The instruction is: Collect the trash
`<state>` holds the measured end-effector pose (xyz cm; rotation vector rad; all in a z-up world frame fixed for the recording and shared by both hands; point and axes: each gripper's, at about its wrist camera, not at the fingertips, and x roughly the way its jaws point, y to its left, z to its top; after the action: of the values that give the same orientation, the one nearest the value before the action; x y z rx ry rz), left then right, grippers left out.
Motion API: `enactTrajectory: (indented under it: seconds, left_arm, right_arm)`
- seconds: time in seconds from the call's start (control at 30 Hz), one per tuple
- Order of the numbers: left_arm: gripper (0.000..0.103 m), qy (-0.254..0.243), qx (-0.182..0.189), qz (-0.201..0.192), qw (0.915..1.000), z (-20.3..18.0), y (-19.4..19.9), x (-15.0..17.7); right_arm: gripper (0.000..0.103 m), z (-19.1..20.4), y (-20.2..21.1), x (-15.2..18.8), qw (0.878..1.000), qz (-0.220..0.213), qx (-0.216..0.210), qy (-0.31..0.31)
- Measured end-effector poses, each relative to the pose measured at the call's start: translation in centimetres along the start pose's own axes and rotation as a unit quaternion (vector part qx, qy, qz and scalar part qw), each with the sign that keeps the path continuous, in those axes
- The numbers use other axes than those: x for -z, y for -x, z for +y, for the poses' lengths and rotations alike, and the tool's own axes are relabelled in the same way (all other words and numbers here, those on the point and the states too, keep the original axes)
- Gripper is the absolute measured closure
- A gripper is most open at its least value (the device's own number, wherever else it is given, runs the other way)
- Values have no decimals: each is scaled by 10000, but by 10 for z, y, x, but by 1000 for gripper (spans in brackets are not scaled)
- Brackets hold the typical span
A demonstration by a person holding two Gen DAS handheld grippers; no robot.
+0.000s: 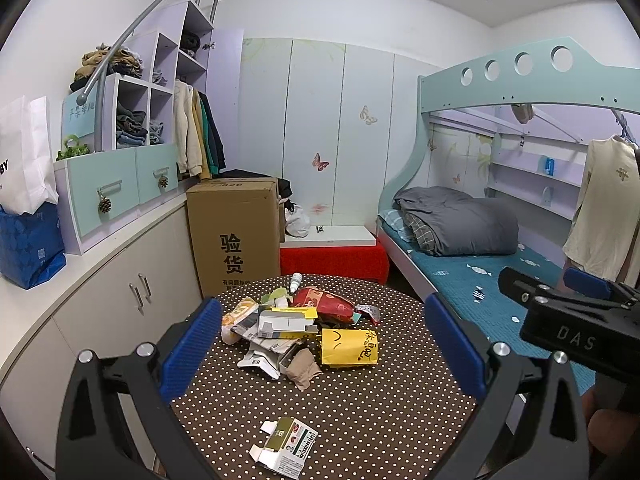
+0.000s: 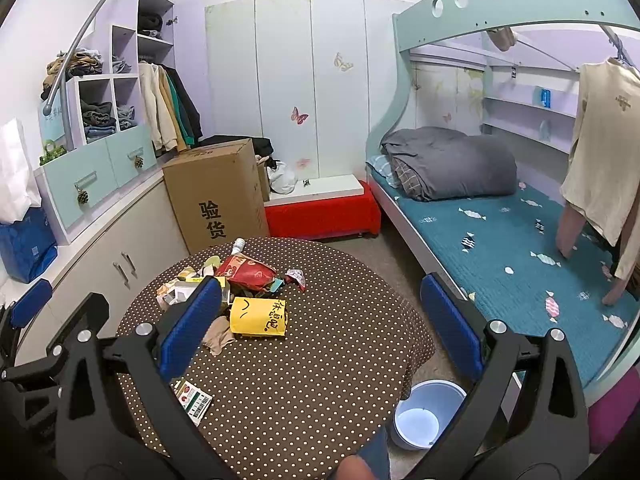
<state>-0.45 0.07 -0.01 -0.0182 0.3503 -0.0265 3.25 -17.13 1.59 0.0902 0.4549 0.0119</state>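
Observation:
A pile of trash lies on the round brown polka-dot table [image 1: 360, 412]: a yellow packet [image 1: 349, 347] [image 2: 259, 317], a red bag [image 1: 325, 304] [image 2: 247, 271], a white and yellow carton [image 1: 286, 323], a beige sock [image 1: 303, 368] [image 2: 218, 337] and a small white bottle [image 1: 296, 282]. A green and white box [image 1: 289, 446] [image 2: 193, 397] lies apart, nearer me. My left gripper [image 1: 322, 354] is open and empty above the table, the pile between its blue pads. My right gripper [image 2: 320, 330] is open and empty, right of the pile. A pale blue bin [image 2: 426, 414] stands on the floor right of the table.
A tall cardboard box [image 1: 236, 232] and a red bench [image 1: 334, 258] stand behind the table. White cabinets [image 1: 120, 292] run along the left wall. A bunk bed [image 1: 472, 264] with a grey quilt is on the right. The right gripper shows in the left wrist view [image 1: 576, 312].

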Motion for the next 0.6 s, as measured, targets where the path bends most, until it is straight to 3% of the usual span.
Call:
enactTrajectory:
  seconds: [0.6]
  left_arm:
    - [4, 14, 8, 7, 10000, 0, -1, 2]
  right_arm:
    - [6, 2, -2, 2, 10000, 16, -10, 1]
